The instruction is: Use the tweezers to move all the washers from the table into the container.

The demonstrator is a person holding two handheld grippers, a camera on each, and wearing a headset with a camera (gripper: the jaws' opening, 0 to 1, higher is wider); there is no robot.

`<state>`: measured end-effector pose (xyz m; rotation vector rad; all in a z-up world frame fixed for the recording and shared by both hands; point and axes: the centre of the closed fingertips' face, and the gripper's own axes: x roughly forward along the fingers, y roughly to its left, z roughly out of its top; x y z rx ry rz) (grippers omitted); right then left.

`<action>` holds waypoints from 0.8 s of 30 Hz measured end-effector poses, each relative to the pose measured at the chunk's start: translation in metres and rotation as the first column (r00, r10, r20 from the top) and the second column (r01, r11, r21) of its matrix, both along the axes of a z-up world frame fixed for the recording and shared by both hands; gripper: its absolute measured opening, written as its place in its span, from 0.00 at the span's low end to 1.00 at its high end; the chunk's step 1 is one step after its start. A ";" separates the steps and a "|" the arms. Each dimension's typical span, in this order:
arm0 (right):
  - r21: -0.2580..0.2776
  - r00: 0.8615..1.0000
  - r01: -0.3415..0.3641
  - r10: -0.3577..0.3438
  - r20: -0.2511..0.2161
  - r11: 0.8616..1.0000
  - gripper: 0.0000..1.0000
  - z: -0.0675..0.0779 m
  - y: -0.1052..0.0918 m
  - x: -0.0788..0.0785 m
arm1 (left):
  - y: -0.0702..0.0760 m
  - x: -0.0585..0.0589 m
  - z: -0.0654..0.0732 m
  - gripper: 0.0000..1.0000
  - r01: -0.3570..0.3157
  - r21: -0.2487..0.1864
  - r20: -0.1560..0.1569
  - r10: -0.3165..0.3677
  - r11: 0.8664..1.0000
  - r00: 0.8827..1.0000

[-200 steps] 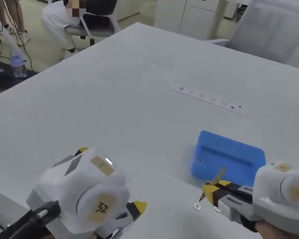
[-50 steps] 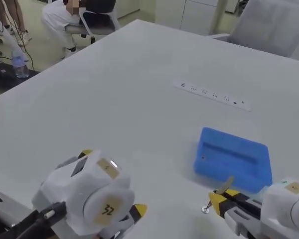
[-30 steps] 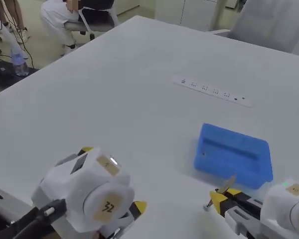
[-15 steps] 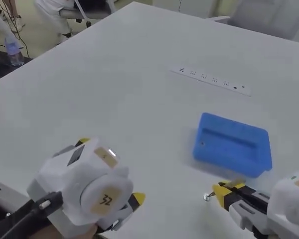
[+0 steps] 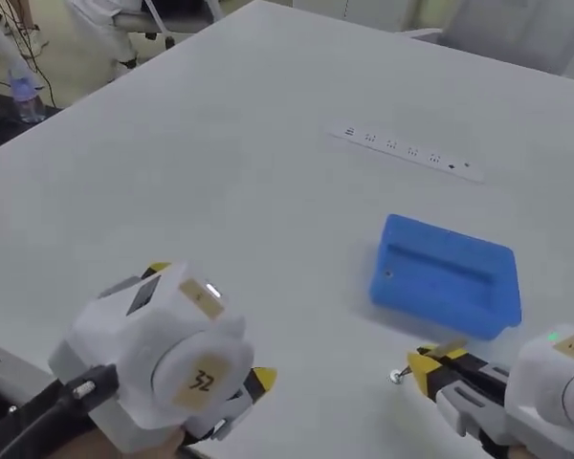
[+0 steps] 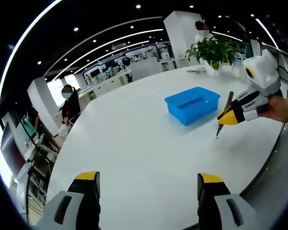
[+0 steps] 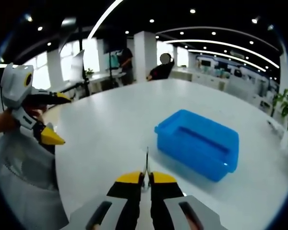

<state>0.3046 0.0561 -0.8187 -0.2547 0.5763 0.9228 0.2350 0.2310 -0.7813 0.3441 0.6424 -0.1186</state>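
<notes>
Number on the round sticker [image 5: 203,382] of the left gripper [image 5: 208,325], seemingly "32"

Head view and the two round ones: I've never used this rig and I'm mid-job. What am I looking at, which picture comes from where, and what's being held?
There is no robot here: a person holds a two-jaw gripper in each hand. The head view comes from a headset and looks down on the white table. Each round picture comes from a camera riding on one gripper, looking along its yellow-tipped jaws. The left gripper is open and holds nothing. The right gripper is shut on thin metal tweezers. Their tip is at a small metal washer on the table; I cannot tell whether it is pinched. Just beyond stands the blue plastic container, and farther back lies a white power strip.
</notes>
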 end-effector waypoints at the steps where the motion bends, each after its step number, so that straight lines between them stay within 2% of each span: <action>1: -0.004 1.000 0.002 -0.002 0.001 1.000 0.03 -0.001 -0.001 0.001 | 0.000 0.000 0.000 0.85 0.000 -0.001 0.001 0.000 1.000 1.000; 8: -0.024 1.000 -0.010 0.010 -0.008 1.000 0.02 0.001 0.000 0.003 | 0.000 0.000 0.000 0.85 0.000 -0.004 0.001 0.000 1.000 1.000; 15: 0.012 0.999 0.011 -0.011 -0.030 1.000 0.02 0.021 0.002 0.007 | 0.000 0.001 0.001 0.85 -0.003 -0.009 0.009 0.004 1.000 1.000; 16: 0.036 0.997 0.033 -0.030 -0.065 0.999 0.02 0.023 0.002 0.006 | 0.000 0.001 0.002 0.85 -0.003 -0.012 0.012 0.004 1.000 1.000; 19: 0.115 0.991 0.086 -0.073 -0.113 0.990 0.02 0.035 0.001 0.010 | -0.001 0.001 0.003 0.85 -0.003 -0.016 0.016 0.003 1.000 1.000; 22: 0.150 0.987 0.109 -0.090 -0.131 0.983 0.02 0.044 -0.003 0.015 | -0.001 0.000 0.002 0.86 -0.002 -0.018 0.012 0.003 1.000 1.000; 24: 0.152 0.989 0.109 -0.091 -0.117 0.982 0.02 0.050 -0.005 0.017 | -0.002 0.000 0.003 0.86 -0.001 -0.022 0.016 0.001 1.000 1.000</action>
